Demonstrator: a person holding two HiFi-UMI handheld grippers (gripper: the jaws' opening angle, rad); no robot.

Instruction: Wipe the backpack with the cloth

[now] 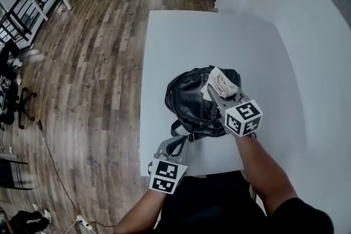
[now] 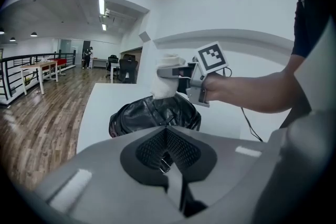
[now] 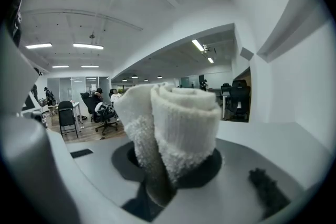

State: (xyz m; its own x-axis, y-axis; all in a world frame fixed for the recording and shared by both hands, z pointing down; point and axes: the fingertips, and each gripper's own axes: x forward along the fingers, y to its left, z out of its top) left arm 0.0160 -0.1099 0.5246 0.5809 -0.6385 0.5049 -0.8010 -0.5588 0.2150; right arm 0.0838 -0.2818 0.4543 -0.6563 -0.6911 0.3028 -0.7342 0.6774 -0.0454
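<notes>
The black backpack (image 1: pixel 193 100) lies near the middle of the white table (image 1: pixel 181 41), slumped on its side, its straps trailing toward the table's near edge at 6 o'clock. The right gripper (image 1: pixel 215 93) comes in from 5 o'clock and rests over the bag's upper right part, at about 1 o'clock on it. Its fingers are clamped on a rolled white cloth (image 1: pixel 222 83), which lies against the bag's glossy surface. In the right gripper view the cloth (image 3: pixel 181 123) stands up thick between the closed jaws and fills the centre of that view. The left gripper (image 1: pixel 176 143) sits at 7 o'clock from the bag, at the near table edge, with its fingers pinched narrow on a backpack strap (image 2: pixel 174 186) beside a small metal buckle (image 2: pixel 164 163). From the left gripper view the backpack (image 2: pixel 152 115) lies straight ahead at 12 o'clock, with the right gripper (image 2: pixel 176 73) pressing the cloth (image 2: pixel 166 86) down on its top. Wooden floor (image 1: pixel 93 63) spreads out at 9 o'clock of the table.
</notes>
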